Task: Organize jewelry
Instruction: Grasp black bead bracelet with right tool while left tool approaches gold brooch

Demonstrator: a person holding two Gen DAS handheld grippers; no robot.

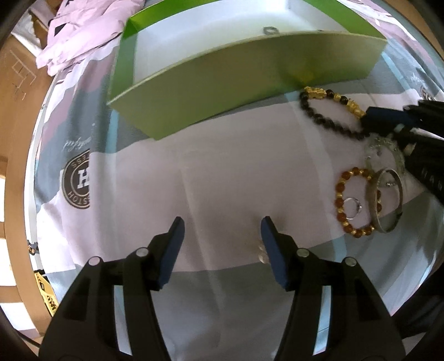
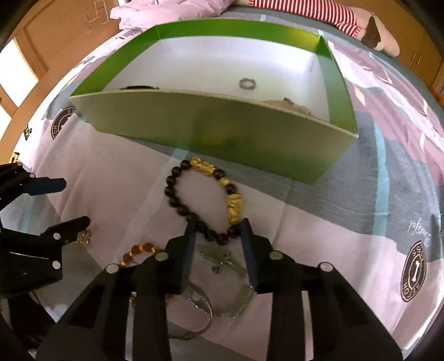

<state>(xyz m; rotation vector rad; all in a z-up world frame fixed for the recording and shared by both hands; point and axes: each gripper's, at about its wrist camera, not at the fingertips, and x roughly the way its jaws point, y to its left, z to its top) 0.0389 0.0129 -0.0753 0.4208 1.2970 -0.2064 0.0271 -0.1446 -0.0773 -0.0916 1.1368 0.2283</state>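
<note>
A green box [image 2: 222, 133] with a white inside stands at the back and holds a small crown-shaped ring [image 2: 247, 83] and other pieces near its front wall. In front of it a black-and-gold bead bracelet [image 2: 177, 205] lies on the cloth. My right gripper [image 2: 218, 223] straddles its near end, and the pads touch the beads on both sides. Under that gripper lie a pale bangle [image 2: 238, 302] and a silver bangle [image 2: 205, 313]. My left gripper [image 1: 222, 223] stands open over bare cloth, left of an amber bead bracelet [image 1: 340, 200], a silver ring [image 1: 352, 207] and the silver bangle [image 1: 385, 200].
A small pale bead piece [image 1: 262, 252] lies by my left gripper's right finger. A printed pink-and-grey cloth [image 1: 222, 172] covers the round surface. Crumpled pink fabric [image 1: 83, 36] lies beyond the box, with a red-and-white striped thing [image 2: 305, 11] at the far edge.
</note>
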